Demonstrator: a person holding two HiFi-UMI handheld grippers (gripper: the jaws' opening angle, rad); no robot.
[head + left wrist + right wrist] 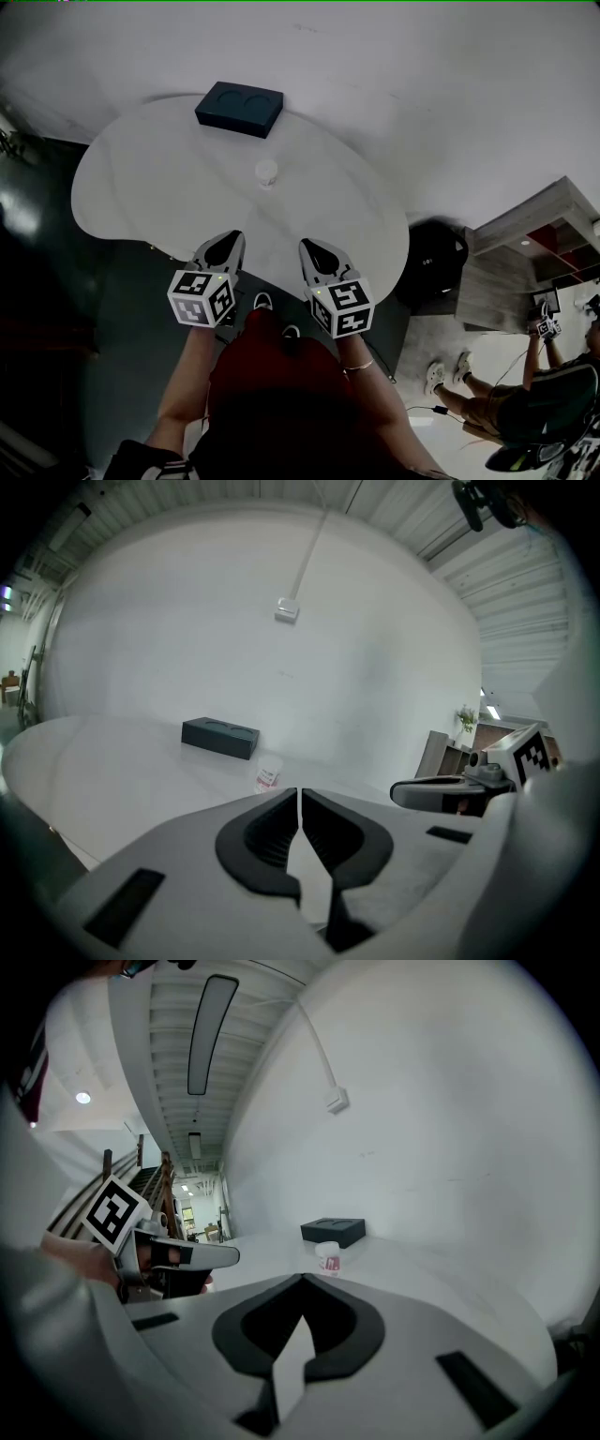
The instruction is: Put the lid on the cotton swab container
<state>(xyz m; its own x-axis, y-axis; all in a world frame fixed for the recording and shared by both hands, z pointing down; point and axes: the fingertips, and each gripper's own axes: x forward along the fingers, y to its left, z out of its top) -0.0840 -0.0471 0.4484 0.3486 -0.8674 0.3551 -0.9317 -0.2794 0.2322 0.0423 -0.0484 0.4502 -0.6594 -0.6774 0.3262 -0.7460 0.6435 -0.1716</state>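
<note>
A: As you hold them over the table's near edge, your left gripper (232, 238) and your right gripper (310, 247) sit side by side, a little apart. Both point toward the far edge of the white, round-cornered table (122, 187).
B: And your jaws? Both pairs are clenched, tips meeting, with nothing between them.
A: The small white plastic cotton swab container with a red label (266, 172) stands upright near the table's middle, well ahead of both your grippers and untouched.
B: Beyond it, at the far edge, you have the dark rectangular box with two round hollows in its top (239, 108), near the container but apart from it.
A: The container's top looks white in your right gripper view, yet it is too small to tell whether it is closed
</note>
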